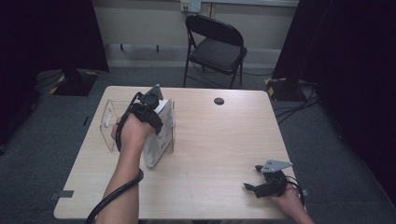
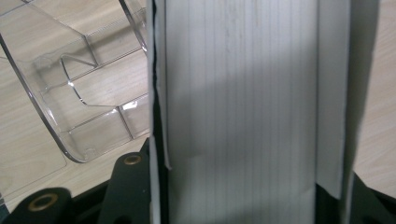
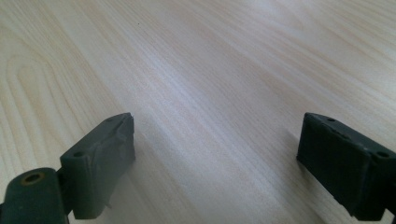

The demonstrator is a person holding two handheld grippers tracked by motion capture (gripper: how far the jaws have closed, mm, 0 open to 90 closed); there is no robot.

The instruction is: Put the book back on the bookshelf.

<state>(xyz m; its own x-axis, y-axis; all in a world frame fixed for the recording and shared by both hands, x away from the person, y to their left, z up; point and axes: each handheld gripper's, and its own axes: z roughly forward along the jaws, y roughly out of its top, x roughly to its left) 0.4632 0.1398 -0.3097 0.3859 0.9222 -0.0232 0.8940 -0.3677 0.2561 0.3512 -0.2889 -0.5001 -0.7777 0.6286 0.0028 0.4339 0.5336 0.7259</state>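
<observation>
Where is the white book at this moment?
In the high view the white book stands at the table's left side, clamped by the left gripper, partly inside the clear holder.

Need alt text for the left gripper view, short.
Close-up of a thick white book, page edges facing the camera, clamped between the left tool's black jaws. To its left a clear plastic holder sits on the light wood table.
</observation>
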